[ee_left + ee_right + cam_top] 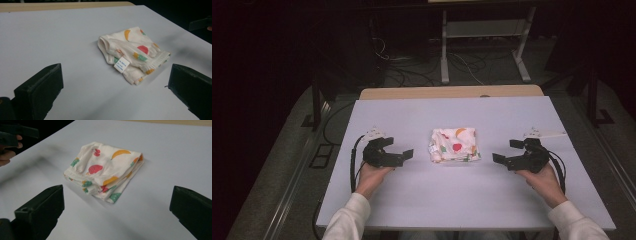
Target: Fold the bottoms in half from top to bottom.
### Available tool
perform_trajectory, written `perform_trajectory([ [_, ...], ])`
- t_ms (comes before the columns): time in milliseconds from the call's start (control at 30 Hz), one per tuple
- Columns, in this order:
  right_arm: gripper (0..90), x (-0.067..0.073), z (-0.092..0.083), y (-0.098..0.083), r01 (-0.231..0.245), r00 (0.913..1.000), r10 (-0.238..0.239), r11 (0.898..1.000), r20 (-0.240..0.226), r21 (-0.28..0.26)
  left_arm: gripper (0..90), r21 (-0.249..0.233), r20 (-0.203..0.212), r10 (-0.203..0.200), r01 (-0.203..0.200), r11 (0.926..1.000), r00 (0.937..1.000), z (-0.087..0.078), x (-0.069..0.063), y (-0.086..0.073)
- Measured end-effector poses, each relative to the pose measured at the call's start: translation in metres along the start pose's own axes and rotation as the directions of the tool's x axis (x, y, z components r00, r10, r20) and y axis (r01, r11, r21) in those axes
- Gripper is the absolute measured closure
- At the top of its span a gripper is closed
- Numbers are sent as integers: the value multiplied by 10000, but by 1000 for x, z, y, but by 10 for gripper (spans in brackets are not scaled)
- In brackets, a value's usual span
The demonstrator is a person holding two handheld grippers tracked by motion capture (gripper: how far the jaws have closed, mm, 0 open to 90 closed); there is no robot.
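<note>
Approach step: both grippers, left (401,150) at nine o'clock, right (507,151) at three, fingers wide and empty, must close in on the folded cloth (454,144).

Cream sleeves; each black claw (403,154) (505,151) trails a black cable.

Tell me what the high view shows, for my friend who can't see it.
A folded cloth with fruit prints lies mid-table. A person's hands hold black tongs either side of it, left tongs and right tongs, both open and pointing at the cloth without touching it.
</note>
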State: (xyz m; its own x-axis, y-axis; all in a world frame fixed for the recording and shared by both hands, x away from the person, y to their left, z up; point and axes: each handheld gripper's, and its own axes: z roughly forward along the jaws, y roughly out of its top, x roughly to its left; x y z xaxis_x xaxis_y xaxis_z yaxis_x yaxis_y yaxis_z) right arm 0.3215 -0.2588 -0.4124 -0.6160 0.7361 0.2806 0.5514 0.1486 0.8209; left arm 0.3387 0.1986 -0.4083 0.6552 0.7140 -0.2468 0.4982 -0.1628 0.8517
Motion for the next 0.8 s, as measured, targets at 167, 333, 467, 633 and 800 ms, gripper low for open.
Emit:
perform_trajectory([
  [167,0,3,-5,-11,-111,9999,111,9999,-44,-30,0,-150,95,200,-199,9997,9998,-8,-5,-9],
  [333,0,6,-9,-22,111,9999,-111,9998,22,172,0,-199,50,232,-231,9995,9997,-14,-8,-20],
  [467,0,9,-16,-28,245,9997,-246,9996,93,114,0,-331,61,350,-347,9988,9994,-21,-13,-26],
  [633,0,8,-24,-35,89,9999,-89,10000,88,-37,0,-274,81,569,-567,9980,9983,-30,-18,-35],
  [800,0,4,-26,-39,-5,9999,6,10000,107,-61,0,-342,156,635,-630,9974,9979,-33,-20,-41],
])
